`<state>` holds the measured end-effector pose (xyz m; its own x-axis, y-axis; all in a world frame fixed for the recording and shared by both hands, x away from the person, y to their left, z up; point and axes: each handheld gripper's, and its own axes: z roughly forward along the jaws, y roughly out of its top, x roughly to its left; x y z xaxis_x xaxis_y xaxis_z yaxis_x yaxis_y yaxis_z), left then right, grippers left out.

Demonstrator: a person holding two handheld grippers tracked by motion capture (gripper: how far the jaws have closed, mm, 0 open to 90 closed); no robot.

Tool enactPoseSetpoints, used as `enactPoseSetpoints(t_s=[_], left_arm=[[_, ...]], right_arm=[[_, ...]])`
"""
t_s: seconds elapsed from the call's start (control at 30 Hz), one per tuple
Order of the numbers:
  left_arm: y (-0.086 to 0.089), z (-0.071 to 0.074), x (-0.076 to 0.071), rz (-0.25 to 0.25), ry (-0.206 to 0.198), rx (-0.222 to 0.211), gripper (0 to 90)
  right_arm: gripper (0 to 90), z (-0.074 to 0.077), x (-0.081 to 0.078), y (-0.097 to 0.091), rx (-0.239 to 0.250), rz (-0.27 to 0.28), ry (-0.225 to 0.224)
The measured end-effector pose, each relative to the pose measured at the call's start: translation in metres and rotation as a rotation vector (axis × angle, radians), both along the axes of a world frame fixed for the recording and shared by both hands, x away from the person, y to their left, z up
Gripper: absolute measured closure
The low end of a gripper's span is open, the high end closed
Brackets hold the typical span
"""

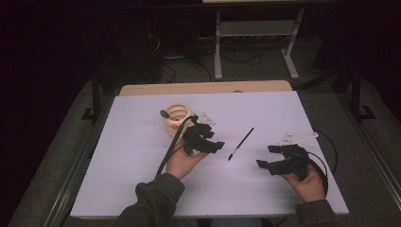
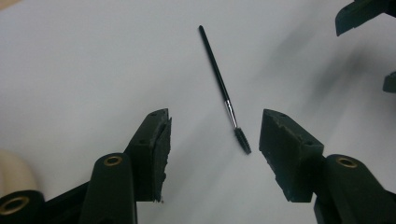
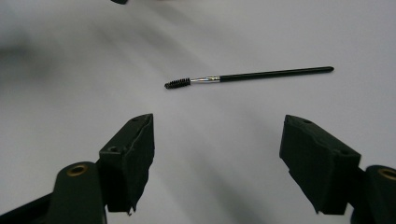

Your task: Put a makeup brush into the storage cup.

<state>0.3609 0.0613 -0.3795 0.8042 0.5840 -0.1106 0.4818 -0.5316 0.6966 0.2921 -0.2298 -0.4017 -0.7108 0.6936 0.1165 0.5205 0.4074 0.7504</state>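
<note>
A person sits at a white table (image 1: 142, 179) seen from above, holding a black two-jaw gripper in each hand. Near the middle of the high view lies a slim black brush (image 1: 240, 143) with a small bristled head, like a mascara wand, flat on the table and slanting from upper right down to lower left, bristles at the lower end. The left gripper (image 1: 208, 140) sits just left of the brush, jaws apart with nothing between them; in the left gripper view the brush (image 2: 224, 88) lies ahead of the two pads, its bristled tip close to the right-hand pad but not touching it. The right gripper (image 1: 269, 157) rests at the lower right of the high view, well apart from the brush, jaws spread wide and empty; in the right gripper view the brush (image 3: 247, 76) lies crosswise above the jaws. A cream-coloured holder (image 1: 177, 118) stands at upper left of centre, behind the left hand. The step in hand looks like picking up the brush with the left gripper. To do it well, the jaws should probably straddle the thin handle crosswise near its middle rather than the bristles, come down until the pads almost meet the table, then close gently so the round handle does not roll or skid away.
</note>
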Motion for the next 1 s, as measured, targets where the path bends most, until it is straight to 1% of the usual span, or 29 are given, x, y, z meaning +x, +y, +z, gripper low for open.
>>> enactPoseSetpoints(t_s=[0.03, 0.17, 0.23, 0.33, 0.37, 0.47, 0.6, 0.73, 0.83, 0.9, 0.93, 1.0], left_arm=[[-0.002, -0.001, 0.001, -0.006, 0.0, 0.006, 45.5], [-0.013, -0.004, 0.006, -0.014, 0.003, 0.027, 49.9], [-0.018, -0.005, 0.01, -0.026, 0.003, 0.038, 50.7], [-0.025, -0.007, 0.014, -0.029, 0.018, 0.049, 52.1], [-0.027, -0.008, 0.015, -0.026, 0.024, 0.051, 52.1], [-0.035, -0.011, 0.02, -0.023, 0.039, 0.052, 53.2], [-0.043, -0.016, 0.027, -0.021, 0.052, 0.065, 54.2], [-0.053, -0.023, 0.031, -0.03, 0.091, 0.057, 57.4], [-0.062, -0.027, 0.031, -0.034, 0.084, 0.083, 59.5], [-0.067, -0.029, 0.033, -0.03, 0.092, 0.079, 61.0], [-0.068, -0.03, 0.033, -0.024, 0.083, 0.082, 61.9], [-0.072, -0.031, 0.034, -0.017, 0.09, 0.07, 63.5]], right_arm=[[25.4, 0.0, 0.0, 0.0, 0.002, -0.003, 0.006], [25.4, 0.0, 0.0, 0.001, 0.003, 0.002, 0.006], [25.4, -0.001, 0.001, 0.001, 0.002, 0.004, 0.005], [25.4, -0.001, 0.002, 0.001, 0.001, 0.004, 0.005], [25.4, -0.001, 0.002, 0.002, 0.002, 0.002, 0.014], [25.4, -0.002, 0.002, 0.002, 0.001, 0.004, 0.015], [25.4, -0.003, 0.003, 0.001, -0.002, 0.008, 0.009], [25.4, -0.003, 0.003, 0.001, 0.001, 0.01, 0.009], [25.4, -0.003, 0.003, 0.0, 0.005, 0.003, 0.023], [25.4, -0.003, 0.004, 0.001, 0.002, 0.006, 0.021], [25.4, -0.004, 0.003, 0.001, 0.0, 0.009, 0.019], [25.4, -0.004, 0.003, 0.001, -0.001, 0.014, 0.015]])
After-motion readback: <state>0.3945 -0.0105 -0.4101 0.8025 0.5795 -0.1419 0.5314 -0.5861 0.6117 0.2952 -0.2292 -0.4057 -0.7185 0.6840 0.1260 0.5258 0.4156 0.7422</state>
